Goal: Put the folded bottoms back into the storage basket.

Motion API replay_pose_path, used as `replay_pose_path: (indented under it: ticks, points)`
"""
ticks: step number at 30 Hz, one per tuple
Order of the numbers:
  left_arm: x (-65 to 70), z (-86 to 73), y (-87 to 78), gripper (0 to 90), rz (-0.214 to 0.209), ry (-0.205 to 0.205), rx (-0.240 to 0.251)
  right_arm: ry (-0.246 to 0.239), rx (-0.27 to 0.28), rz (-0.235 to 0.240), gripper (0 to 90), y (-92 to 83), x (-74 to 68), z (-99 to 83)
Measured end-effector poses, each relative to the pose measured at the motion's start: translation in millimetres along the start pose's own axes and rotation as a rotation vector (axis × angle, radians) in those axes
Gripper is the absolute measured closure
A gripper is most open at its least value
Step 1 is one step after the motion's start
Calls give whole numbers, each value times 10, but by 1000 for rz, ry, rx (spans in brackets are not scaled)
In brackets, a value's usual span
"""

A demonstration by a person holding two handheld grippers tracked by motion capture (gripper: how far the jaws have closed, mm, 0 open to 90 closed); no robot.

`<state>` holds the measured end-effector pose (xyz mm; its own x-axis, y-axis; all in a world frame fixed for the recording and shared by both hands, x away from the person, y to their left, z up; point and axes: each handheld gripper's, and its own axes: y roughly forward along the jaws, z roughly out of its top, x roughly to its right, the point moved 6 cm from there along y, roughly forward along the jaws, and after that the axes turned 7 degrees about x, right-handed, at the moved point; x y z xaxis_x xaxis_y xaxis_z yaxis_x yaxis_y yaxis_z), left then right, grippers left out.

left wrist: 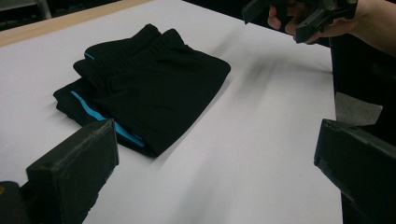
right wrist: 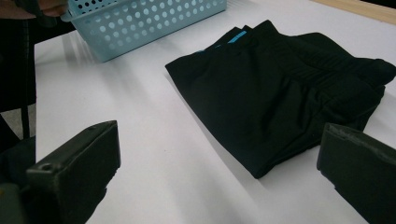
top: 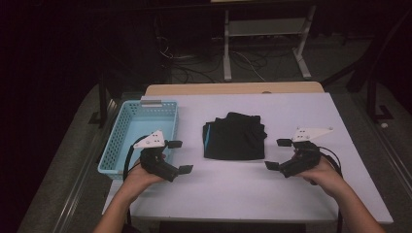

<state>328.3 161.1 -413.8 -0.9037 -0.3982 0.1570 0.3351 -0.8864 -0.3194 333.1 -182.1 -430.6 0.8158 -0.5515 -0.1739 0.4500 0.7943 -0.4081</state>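
A folded black garment (top: 234,137) with a blue stripe lies at the middle of the white table (top: 243,194). It also appears in the left gripper view as the garment (left wrist: 149,88) and in the right gripper view as the garment (right wrist: 280,88). My left gripper (top: 180,156) hovers to the garment's left, beside the basket, open and holding nothing. My right gripper (top: 278,154) hovers to the garment's right, open too. Across the table, the left gripper view catches the right gripper (left wrist: 275,21). Both sets of jaws stand wide apart, pointing toward the garment.
A light blue perforated basket (top: 116,145) stands at the table's left edge, seen also as the basket (right wrist: 140,23). A wooden strip (top: 233,88) runs along the far edge. Beyond it, cables and a white frame (top: 265,43) sit on the dark floor.
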Motion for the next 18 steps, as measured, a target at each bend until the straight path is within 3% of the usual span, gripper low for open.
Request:
replay_pose_path:
  ticks: [18]
  points:
    - [-51, 23, -3, 0, 27, 6, 9, -4, -6, 28, 0, 148, 4, 88]
